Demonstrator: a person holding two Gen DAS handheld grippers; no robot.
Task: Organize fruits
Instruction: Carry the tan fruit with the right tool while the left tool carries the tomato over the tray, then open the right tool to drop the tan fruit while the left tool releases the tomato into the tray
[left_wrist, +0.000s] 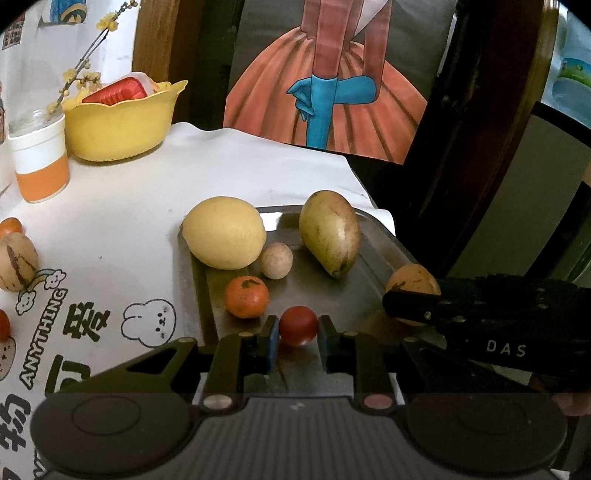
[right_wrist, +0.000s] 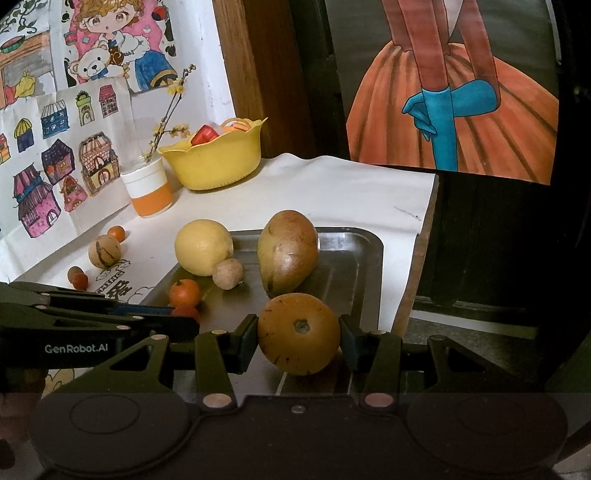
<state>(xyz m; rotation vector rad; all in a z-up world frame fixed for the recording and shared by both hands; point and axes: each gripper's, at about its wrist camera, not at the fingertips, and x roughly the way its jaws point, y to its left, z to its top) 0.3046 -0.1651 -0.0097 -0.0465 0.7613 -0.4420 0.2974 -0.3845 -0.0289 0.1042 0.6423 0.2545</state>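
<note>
Fruits are being gathered on a metal tray (left_wrist: 373, 243) that sits on the white tablecloth (left_wrist: 122, 206), so the tray seems to be their new home. A small red fruit (left_wrist: 298, 325) is set low over the tray's near edge between the blue pads of the left gripper (left_wrist: 297, 332); a thin gap is seen on each side, so it is not clear that it is pinched. A brown round fruit (right_wrist: 298, 333) is held between the fingers of the right gripper (right_wrist: 298, 341), which are spread wide around it, just above the tray. Already on the tray are a lemon (left_wrist: 224, 237), a mango (left_wrist: 330, 232), a little orange (left_wrist: 246, 296) and a pale round ball (left_wrist: 276, 260). More fruits (right_wrist: 104, 252) are left on the cloth, likely to be moved too. "ANYTHING" is printed on the cloth, "DAS" on one gripper and "GenRobot.AI" on the other.
</note>
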